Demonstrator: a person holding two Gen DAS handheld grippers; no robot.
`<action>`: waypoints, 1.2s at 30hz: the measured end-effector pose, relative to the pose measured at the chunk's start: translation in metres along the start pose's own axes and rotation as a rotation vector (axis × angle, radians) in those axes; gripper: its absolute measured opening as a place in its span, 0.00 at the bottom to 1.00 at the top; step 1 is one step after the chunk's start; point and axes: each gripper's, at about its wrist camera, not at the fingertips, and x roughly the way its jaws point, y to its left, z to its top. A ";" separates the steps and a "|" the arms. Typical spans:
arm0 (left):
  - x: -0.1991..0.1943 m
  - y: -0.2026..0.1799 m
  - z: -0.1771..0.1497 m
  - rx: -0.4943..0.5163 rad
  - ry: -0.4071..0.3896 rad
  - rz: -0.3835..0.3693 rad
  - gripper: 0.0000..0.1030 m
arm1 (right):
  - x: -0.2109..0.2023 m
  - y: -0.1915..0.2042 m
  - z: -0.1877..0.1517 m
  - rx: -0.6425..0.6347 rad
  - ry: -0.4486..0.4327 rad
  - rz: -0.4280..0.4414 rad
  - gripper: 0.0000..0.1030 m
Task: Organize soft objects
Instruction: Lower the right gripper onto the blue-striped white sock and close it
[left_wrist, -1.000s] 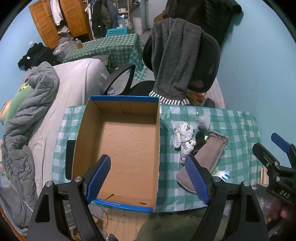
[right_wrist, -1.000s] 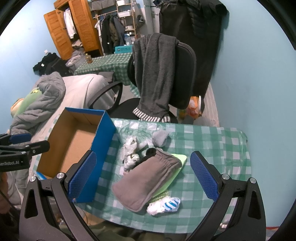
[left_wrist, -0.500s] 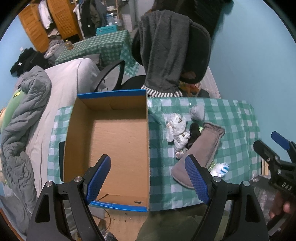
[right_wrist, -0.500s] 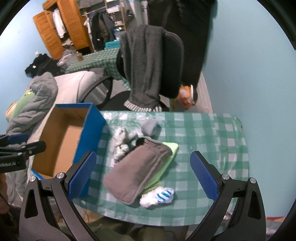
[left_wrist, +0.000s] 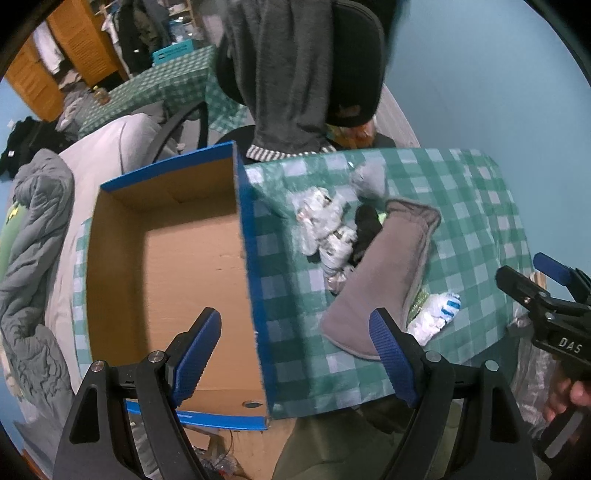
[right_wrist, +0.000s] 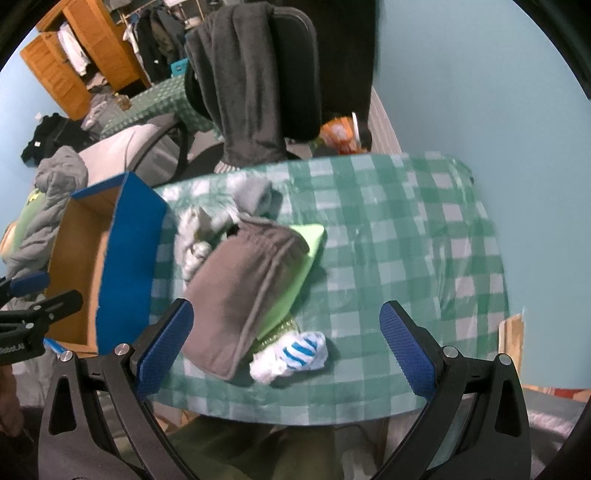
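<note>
Both tongs, the left gripper (left_wrist: 295, 347) and right gripper (right_wrist: 286, 341), gaped wide and empty at lower frame, while the grey pouch (right_wrist: 240, 291) lay mid-frame right of the empty box (left_wrist: 166, 266); a centred, deep pinch probably suited its limpness.

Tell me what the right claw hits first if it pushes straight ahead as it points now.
Probably the blue-striped white sock, lying low between the open right claw fingers, with the grey pouch beside it. Depth is uncertain.
</note>
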 end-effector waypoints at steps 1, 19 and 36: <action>0.002 -0.003 -0.001 0.006 0.002 -0.003 0.81 | 0.004 -0.002 0.000 0.004 0.007 0.003 0.98; 0.059 -0.036 -0.018 0.049 0.088 -0.025 0.81 | 0.078 -0.012 -0.039 0.071 0.176 0.007 0.97; 0.088 -0.042 -0.019 0.040 0.134 -0.002 0.81 | 0.121 -0.013 -0.064 0.060 0.326 0.025 0.70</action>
